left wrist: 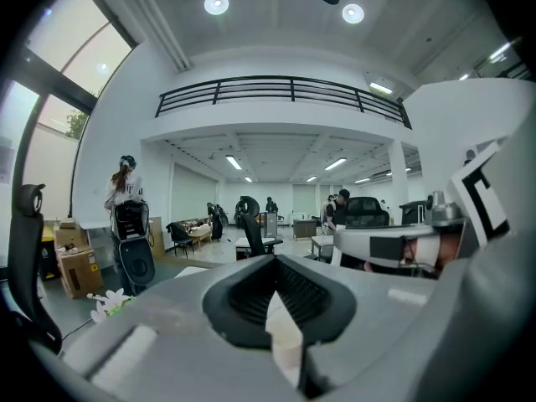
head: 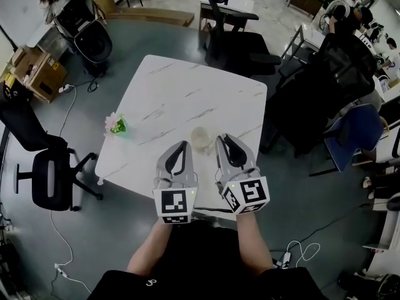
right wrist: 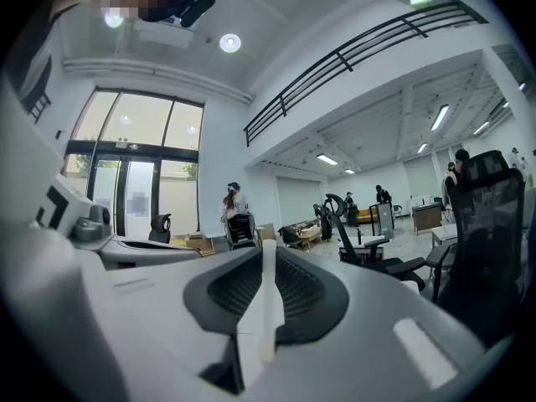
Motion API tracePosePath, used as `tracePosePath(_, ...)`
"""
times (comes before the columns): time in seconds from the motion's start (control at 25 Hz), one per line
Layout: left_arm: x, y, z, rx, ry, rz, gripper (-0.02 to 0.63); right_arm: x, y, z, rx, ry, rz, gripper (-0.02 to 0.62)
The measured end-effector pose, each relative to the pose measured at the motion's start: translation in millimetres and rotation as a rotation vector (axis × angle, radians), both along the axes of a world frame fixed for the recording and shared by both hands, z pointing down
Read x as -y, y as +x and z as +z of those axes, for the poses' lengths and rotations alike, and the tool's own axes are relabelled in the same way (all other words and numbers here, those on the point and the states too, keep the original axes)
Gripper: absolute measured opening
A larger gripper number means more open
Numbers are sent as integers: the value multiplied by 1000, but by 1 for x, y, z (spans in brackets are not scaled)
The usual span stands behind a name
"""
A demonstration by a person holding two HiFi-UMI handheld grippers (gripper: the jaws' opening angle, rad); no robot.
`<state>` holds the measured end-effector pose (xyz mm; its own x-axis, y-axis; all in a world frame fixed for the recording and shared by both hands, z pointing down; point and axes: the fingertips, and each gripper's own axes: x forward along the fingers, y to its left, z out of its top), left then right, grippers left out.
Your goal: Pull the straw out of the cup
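A clear plastic cup (head: 200, 140) stands on the white marble table (head: 187, 92) near its front edge, between the tips of my two grippers in the head view. A thin white straw (right wrist: 266, 300) runs lengthwise between the jaws of my right gripper (right wrist: 268, 248), which is shut on it and points about level. In the head view the right gripper (head: 223, 137) is just right of the cup; I cannot make out the straw there. My left gripper (head: 183, 145) is just left of the cup. Its jaws (left wrist: 275, 260) are together with nothing visible between them.
A small pot of pink flowers (head: 116, 125) sits at the table's left edge. Black office chairs stand left (head: 50, 167) and beyond the table (head: 234, 39), and a blue chair (head: 355, 133) at right. Cardboard boxes (head: 37, 74) and cables lie on the floor.
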<state>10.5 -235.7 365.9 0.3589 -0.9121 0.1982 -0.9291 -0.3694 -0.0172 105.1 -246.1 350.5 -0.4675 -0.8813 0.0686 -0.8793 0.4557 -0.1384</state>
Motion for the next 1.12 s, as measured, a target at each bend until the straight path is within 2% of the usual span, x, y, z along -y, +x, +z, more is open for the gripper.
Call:
tracePosePath(0.32, -15, 2, -11, 13, 26, -12, 2, -20, 10, -15, 31, 33, 1, 48)
tracePosePath(1.12, -20, -3, -10, -45, 7, -49, 2, -23, 9, -23, 45, 46, -24, 48)
